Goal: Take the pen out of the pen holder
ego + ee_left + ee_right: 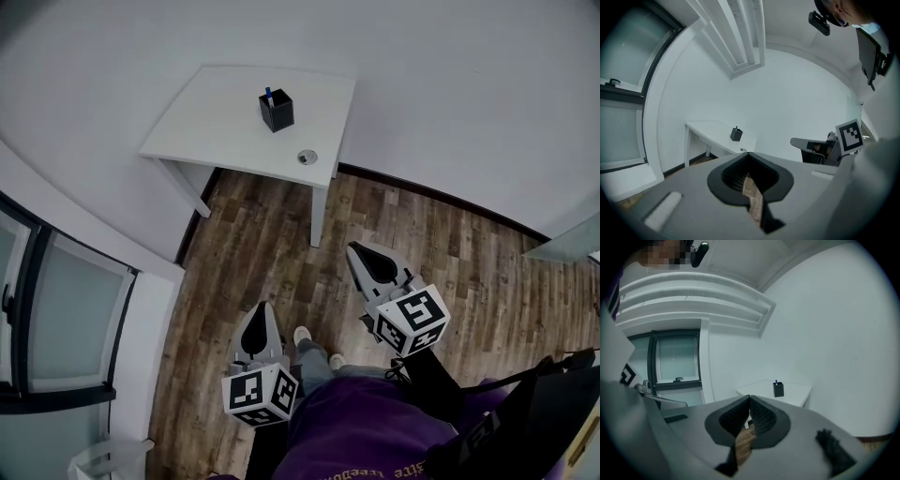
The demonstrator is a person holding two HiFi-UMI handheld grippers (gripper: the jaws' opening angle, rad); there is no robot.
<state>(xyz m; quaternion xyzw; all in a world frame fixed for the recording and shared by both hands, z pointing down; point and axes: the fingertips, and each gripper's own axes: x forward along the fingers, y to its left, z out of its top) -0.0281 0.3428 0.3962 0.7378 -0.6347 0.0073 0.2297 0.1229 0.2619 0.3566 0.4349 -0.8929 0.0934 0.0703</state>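
Observation:
A black square pen holder (277, 112) stands on the white table (225, 122) at the far side of the room, with a blue pen (268, 93) sticking out of its top. Both grippers are held over the wooden floor, well short of the table. My left gripper (262, 309) is shut and empty, and so is my right gripper (357, 250), a little further ahead. In the left gripper view the holder (736, 135) is small and distant past the closed jaws (748, 155). The right gripper view shows the holder (778, 390) and pen (776, 381) beyond its closed jaws (749, 399).
A round cable grommet (307, 157) sits near the table's front edge. White walls with a dark skirting board back the table. A window with a white sill (56, 309) runs along the left. A person's legs and shoes (302, 336) stand between the grippers.

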